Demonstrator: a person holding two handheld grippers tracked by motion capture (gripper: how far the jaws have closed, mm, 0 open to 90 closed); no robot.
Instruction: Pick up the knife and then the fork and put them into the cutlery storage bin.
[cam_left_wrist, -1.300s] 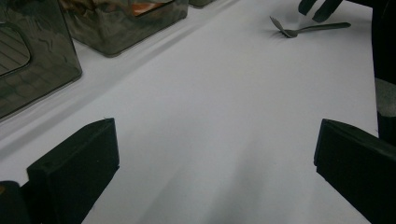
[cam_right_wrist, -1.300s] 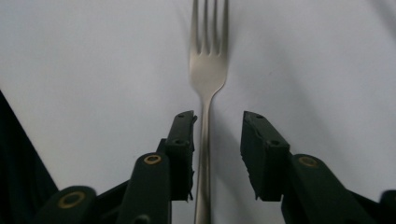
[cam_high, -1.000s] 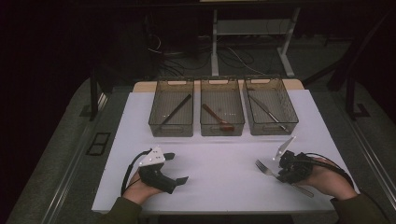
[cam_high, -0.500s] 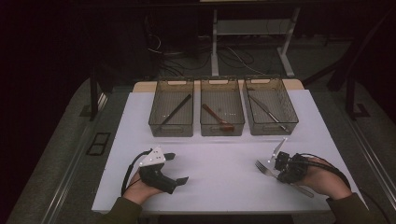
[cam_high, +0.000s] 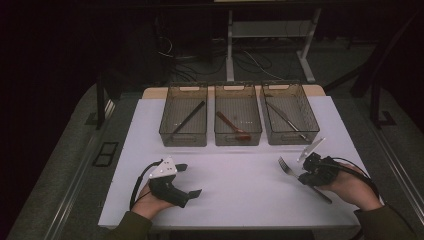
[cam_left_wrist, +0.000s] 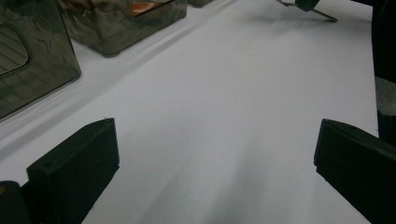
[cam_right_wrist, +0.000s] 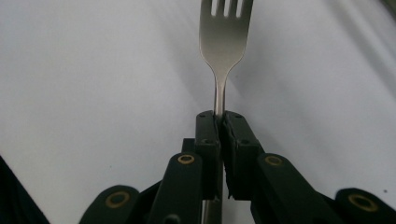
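Note:
A silver fork (cam_high: 287, 168) lies on the white table top (cam_high: 235, 200) at the right, tines pointing to the far left. My right gripper (cam_high: 303, 178) is shut on its handle, and the jaws have just been closing on it. In the right gripper view the fork (cam_right_wrist: 224, 42) sticks straight out from my clamped right gripper (cam_right_wrist: 219, 117). At the left my left gripper (cam_high: 191, 180) rests on the table, open. Its wide-apart left gripper (cam_left_wrist: 215, 158) jaws have only bare table between them.
Three smoky clear bins stand in a row at the back. The left bin (cam_high: 183, 137) holds a dark stick, the middle bin (cam_high: 238, 137) a red-handled utensil, the right bin (cam_high: 292, 136) a knife. The table's front edge runs just before both hands.
My right gripper's jaws have closed on the fork's handle, and that hand has edged slightly left. The left hand has kept still.

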